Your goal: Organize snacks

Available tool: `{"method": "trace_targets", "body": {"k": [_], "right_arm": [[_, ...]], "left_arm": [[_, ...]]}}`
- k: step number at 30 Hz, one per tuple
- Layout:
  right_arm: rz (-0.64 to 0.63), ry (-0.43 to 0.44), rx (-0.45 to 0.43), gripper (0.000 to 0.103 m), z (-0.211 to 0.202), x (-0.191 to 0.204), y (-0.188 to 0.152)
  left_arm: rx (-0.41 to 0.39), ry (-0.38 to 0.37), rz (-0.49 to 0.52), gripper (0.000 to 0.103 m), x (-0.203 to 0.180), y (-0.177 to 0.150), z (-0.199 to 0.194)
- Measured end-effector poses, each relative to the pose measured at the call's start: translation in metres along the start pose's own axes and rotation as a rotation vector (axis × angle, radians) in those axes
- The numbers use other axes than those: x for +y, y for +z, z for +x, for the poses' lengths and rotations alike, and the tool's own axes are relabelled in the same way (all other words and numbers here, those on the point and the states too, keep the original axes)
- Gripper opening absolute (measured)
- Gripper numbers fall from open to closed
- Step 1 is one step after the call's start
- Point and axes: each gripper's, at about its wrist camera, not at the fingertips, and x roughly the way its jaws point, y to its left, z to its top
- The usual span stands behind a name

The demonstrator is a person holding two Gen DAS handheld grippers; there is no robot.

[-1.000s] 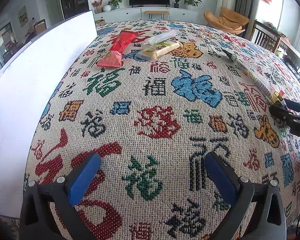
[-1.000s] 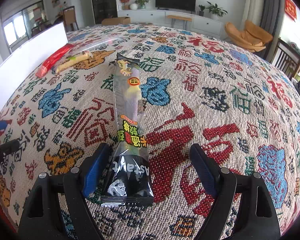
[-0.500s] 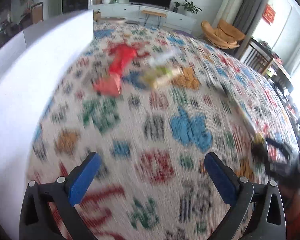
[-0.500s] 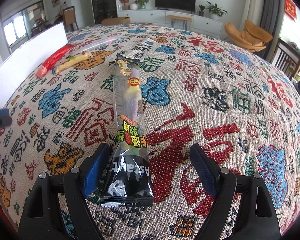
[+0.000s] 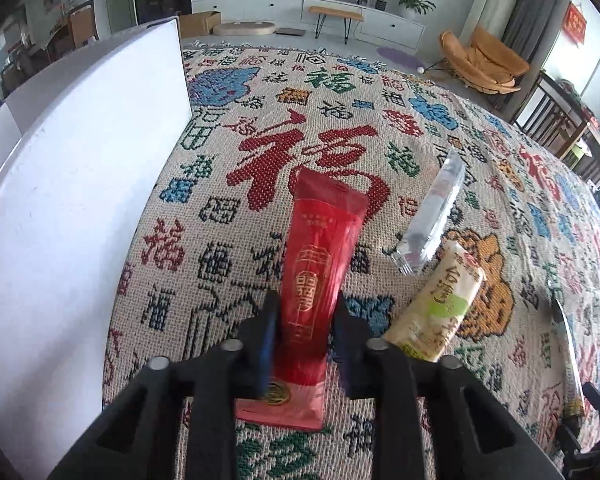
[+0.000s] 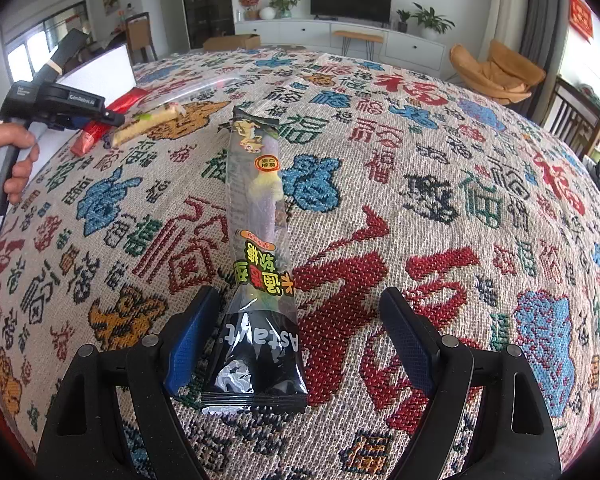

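**Left gripper clamps the red pack**

The cloth [image 5: 440, 168] gives grip. The red pack [image 5: 320, 264], likely light, crinkly and slippery, lies ahead of the left gripper [image 5: 305, 332], pinched near its close end. The right gripper [image 6: 296, 332], tilted down, gapes around the black pack [image 6: 260, 264], left pad touching.

Bright daylight, sharp, fisheye warp, dark corners
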Motion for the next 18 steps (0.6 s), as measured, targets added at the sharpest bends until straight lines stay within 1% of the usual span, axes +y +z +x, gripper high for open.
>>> {"method": "trace_targets", "body": {"k": [1,2,4,7,9,12,14,16,18], "right_arm": [[0.0,0.0,0.0,0.085,0.0,0.0,0.0],[0.0,0.0,0.0,0.085,0.0,0.0,0.0],[0.0,0.0,0.0,0.085,0.0,0.0,0.0],[0.0,0.0,0.0,0.085,0.0,0.0,0.0],[0.0,0.0,0.0,0.085,0.0,0.0,0.0],[0.0,0.0,0.0,0.085,0.0,0.0,0.0],[0.0,0.0,0.001,0.085,0.0,0.0,0.0],[0.0,0.0,0.001,0.085,-0.001,0.0,0.0],[0.0,0.0,0.001,0.085,0.0,0.0,0.0]], "left_arm": [[-0.01,-0.019,-0.003,0.02,0.002,-0.005,-0.008],[-0.027,-0.016,0.007,0.02,0.003,-0.014,-0.02],[-0.036,-0.023,0.027,0.02,0.002,-0.034,-0.042],[-0.005,-0.042,0.031,0.02,0.0,-0.077,-0.076],[0.011,-0.067,0.027,0.02,-0.004,-0.108,-0.1],[0.012,-0.119,0.027,0.02,-0.019,-0.138,-0.13],[0.009,-0.143,0.033,0.02,-0.03,-0.149,-0.141],[0.002,-0.16,0.045,0.02,-0.041,-0.154,-0.144],[-0.008,-0.135,0.058,0.021,-0.05,-0.153,-0.136]]}}
